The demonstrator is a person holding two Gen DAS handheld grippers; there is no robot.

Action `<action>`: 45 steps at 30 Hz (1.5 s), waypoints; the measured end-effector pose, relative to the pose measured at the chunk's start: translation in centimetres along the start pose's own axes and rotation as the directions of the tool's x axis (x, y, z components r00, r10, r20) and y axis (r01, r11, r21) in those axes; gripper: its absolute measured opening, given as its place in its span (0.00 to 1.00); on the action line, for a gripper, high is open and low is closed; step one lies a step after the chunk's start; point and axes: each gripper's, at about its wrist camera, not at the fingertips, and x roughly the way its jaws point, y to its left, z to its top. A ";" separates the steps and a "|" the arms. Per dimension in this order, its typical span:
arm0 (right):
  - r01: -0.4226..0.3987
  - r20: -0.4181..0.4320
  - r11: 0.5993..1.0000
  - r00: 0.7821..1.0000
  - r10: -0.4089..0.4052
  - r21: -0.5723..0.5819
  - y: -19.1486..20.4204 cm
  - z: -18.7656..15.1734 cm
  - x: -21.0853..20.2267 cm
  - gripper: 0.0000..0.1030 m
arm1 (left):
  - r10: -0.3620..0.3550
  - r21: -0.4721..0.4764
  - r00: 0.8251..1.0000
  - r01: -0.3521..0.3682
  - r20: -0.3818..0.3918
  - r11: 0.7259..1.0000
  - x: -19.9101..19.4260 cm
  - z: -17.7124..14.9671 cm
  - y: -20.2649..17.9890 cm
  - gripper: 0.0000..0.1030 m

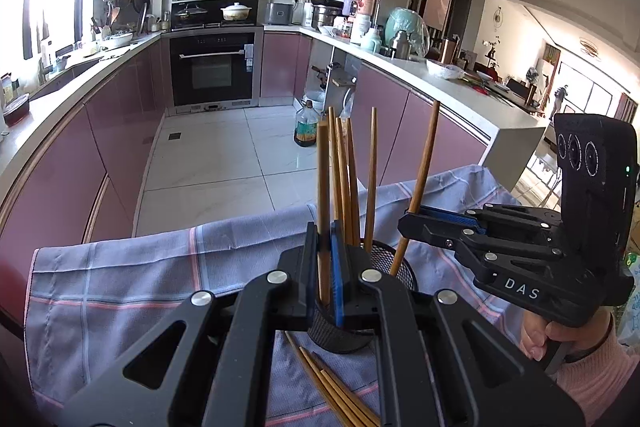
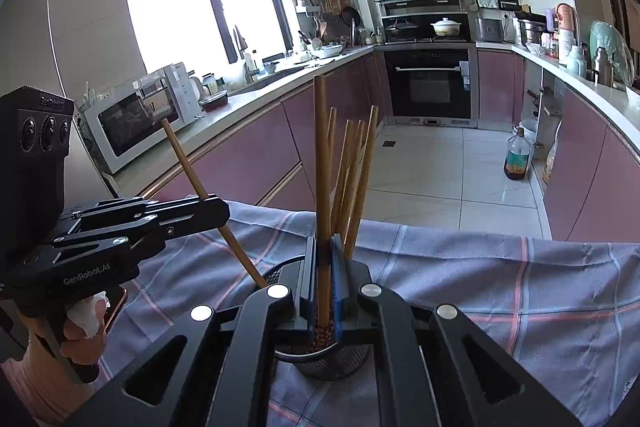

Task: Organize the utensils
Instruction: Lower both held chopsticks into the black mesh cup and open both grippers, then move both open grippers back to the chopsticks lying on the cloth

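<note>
A kitchen of glossy mauve cabinets and pale floor tiles lies behind a desk draped in a soft lilac cloth [image 1: 132, 267] crossed by thin pink and white check lines. Near the desk's far edge stands a round black wire-mesh holder [image 1: 340, 331], already bristling with slim, straight brown wooden chopsticks [image 1: 344, 179].

The left hand-held gripper [image 1: 325, 267] is pinched tight on one upright wooden chopstick [image 1: 322, 195], its lower end inside the holder. The right hand-held gripper [image 2: 326, 275] is likewise clamped on a second chopstick [image 2: 321, 155], tip at the mesh rim. A few more chopsticks [image 1: 336, 391] lie loose on the cloth by the near edge.

Risks, as I judge them: both sticks enter one narrow cup together, so the matte black jaws could knock each other or the standing sticks. The light mesh cup may tip or skate on the loose cloth if a tip catches the weave. Smooth, hard, round sticks can pivot in a pinch grip and slip sideways when released too high.
</note>
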 end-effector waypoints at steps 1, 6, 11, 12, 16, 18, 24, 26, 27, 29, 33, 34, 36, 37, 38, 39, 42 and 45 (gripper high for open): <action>0.002 -0.007 1.000 1.000 -0.002 0.004 -0.1 0.0 0.2 0.05 | 0.000 0.002 1.000 0.000 -0.002 1.000 0.2 0.0 0.0 0.07; 0.017 -0.024 1.000 1.000 -0.016 0.027 -0.5 0.2 0.8 0.08 | -0.003 -0.007 1.000 0.003 -0.017 1.000 1.3 0.8 0.4 0.07; 0.022 -0.024 0.999 0.999 -0.021 0.049 -1.1 0.3 1.2 0.09 | -0.009 -0.049 1.000 0.008 -0.022 0.999 2.2 0.9 1.2 0.17; 0.022 -0.023 0.998 1.000 -0.021 0.052 -1.1 0.2 1.2 0.10 | -0.008 -0.060 1.000 0.007 -0.020 0.998 2.3 0.9 1.4 0.24; 0.017 -0.014 0.998 1.000 -0.016 0.053 -0.9 -0.1 1.0 0.16 | -0.020 -0.093 1.000 0.018 -0.019 0.996 2.6 0.2 2.2 0.26; 0.012 -0.010 0.998 1.000 -0.012 0.054 -1.0 -0.2 0.8 0.18 | -0.019 -0.104 1.000 0.017 -0.021 0.994 2.6 -0.1 2.6 0.26; 0.004 0.002 0.999 1.000 -0.004 0.042 -0.7 -0.7 0.0 0.25 | -0.005 -0.111 1.000 0.005 0.000 0.994 1.7 -1.3 2.9 0.26; 0.002 0.009 1.000 1.000 -0.002 0.031 -0.4 -1.0 -0.5 0.26 | 0.007 -0.109 1.000 -0.005 0.015 0.994 0.8 -2.2 3.1 0.28; -0.001 0.014 1.000 1.000 0.000 0.025 -0.2 -1.0 -0.8 0.27 | 0.017 -0.107 1.000 -0.014 0.023 0.994 0.4 -2.4 3.2 0.28; -0.017 0.023 1.000 1.000 0.017 0.015 0.1 -1.3 -1.6 0.27 | 0.023 -0.101 0.999 -0.020 0.037 0.995 -0.5 -3.2 3.2 0.30; -0.051 0.025 0.998 0.998 0.052 -0.027 1.3 -2.2 -3.0 0.28 | 0.044 -0.087 0.998 -0.040 0.044 0.995 -1.7 -4.8 3.0 0.32; -0.060 0.021 0.998 0.998 0.061 -0.035 1.6 -2.5 -3.3 0.28 | 0.050 -0.084 0.998 -0.046 0.040 0.995 -2.0 -5.4 3.0 0.33; -0.079 0.003 0.996 0.997 0.080 -0.048 2.0 -3.3 -3.6 0.31 | 0.057 -0.078 0.998 -0.055 0.029 0.995 -2.4 -6.4 2.9 0.33; -0.087 -0.009 0.995 0.996 0.086 -0.053 2.2 -3.7 -3.6 0.31 | 0.056 -0.076 0.998 -0.055 0.022 0.996 -2.5 -6.9 2.9 0.33; -0.091 -0.022 0.994 0.996 0.090 -0.060 2.5 -4.1 -3.6 0.31 | 0.061 -0.073 0.998 -0.060 0.014 0.996 -2.6 -7.5 2.9 0.33; -0.095 -0.038 0.993 0.995 0.092 -0.067 2.7 -4.6 -3.5 0.31 | 0.066 -0.069 0.998 -0.066 0.005 0.995 -2.7 -8.1 2.9 0.34; -0.110 -0.086 0.992 0.991 0.105 -0.062 3.1 -6.4 -2.8 0.31 | 0.061 -0.076 0.998 -0.062 -0.026 0.995 -2.9 -9.9 2.9 0.34; -0.119 -0.143 0.992 0.984 0.111 -0.049 3.3 -8.1 -1.8 0.31 | 0.050 -0.093 0.997 -0.056 -0.062 0.994 -2.7 -11.7 3.2 0.34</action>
